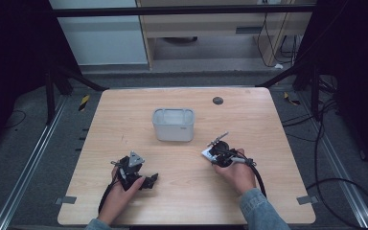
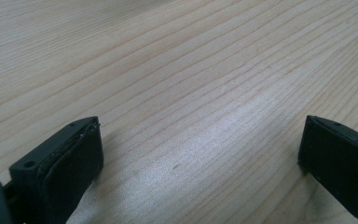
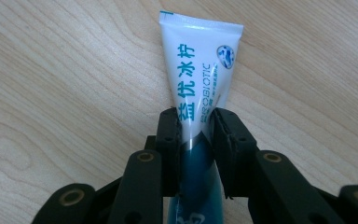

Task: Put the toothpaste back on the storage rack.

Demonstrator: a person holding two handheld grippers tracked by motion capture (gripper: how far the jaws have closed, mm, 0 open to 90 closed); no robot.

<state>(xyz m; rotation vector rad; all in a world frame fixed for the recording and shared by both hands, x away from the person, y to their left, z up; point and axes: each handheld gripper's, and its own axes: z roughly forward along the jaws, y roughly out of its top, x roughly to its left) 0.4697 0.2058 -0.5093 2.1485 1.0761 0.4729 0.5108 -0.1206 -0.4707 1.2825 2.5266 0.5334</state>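
A white tube (image 3: 198, 65) with teal print and a dark teal lower half is clamped between the jaws of my right gripper (image 3: 196, 122), its flat crimped end pointing away over the wooden table (image 3: 65, 84). From above, the right gripper (image 1: 219, 152) sits right of the table's middle with the white tube (image 1: 207, 153) at its tip. My left gripper (image 1: 146, 181) rests low at the front left, jaws wide apart over bare wood, one black pad (image 2: 72, 161) at the left and the other pad (image 2: 340, 156) at the right, nothing between them.
A pale grey open bin (image 1: 173, 124) stands at the table's centre, beyond both grippers. A small dark round disc (image 1: 217, 100) lies near the far edge. Cables trail from each gripper toward the front edge. Dark floor and rails surround the table (image 1: 124, 120).
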